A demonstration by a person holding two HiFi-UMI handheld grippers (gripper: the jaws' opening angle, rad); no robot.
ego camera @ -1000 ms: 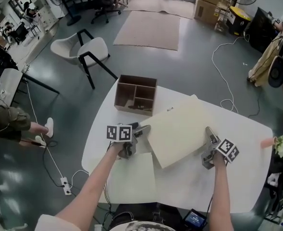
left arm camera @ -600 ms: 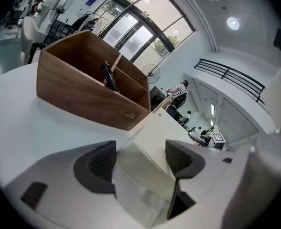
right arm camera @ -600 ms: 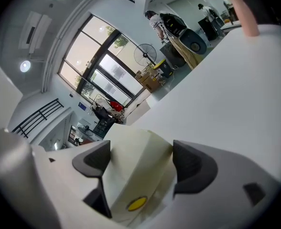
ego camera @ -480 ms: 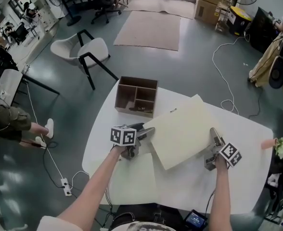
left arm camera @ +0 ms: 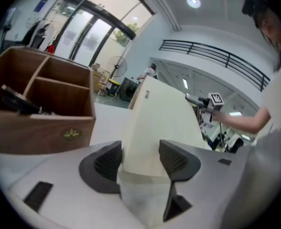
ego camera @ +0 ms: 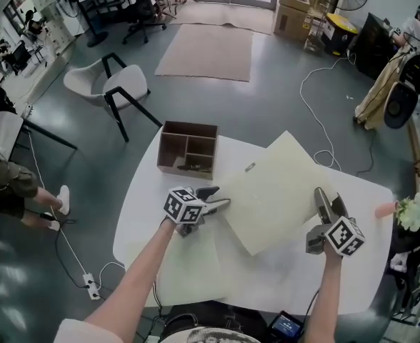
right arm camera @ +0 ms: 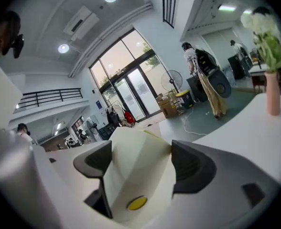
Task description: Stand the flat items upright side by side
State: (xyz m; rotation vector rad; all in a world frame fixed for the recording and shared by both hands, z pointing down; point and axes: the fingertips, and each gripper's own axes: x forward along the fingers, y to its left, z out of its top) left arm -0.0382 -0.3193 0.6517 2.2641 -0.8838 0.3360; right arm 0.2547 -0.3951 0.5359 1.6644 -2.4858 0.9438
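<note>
A large cream flat board (ego camera: 274, 191) hangs tilted over the white table (ego camera: 371, 263), held at two opposite corners. My left gripper (ego camera: 217, 197) has the board's left corner (left arm camera: 164, 123) between its jaws, which are closing, and both pads touch it. My right gripper (ego camera: 329, 200) holds the right corner, where the cream sheet (right arm camera: 135, 166) bows between its pads. A second cream flat sheet (ego camera: 188, 263) lies flat on the table near the front left.
A brown wooden divided box (ego camera: 188, 147) stands at the table's far left edge, close to my left gripper (left arm camera: 140, 159). A pink vase with flowers (ego camera: 410, 213) is at the far right. A white chair (ego camera: 103, 84) is on the floor beyond.
The board's far corner has risen and the board has tilted up. Both grippers have shifted slightly forward with it, and the left jaws have narrowed on the corner.
</note>
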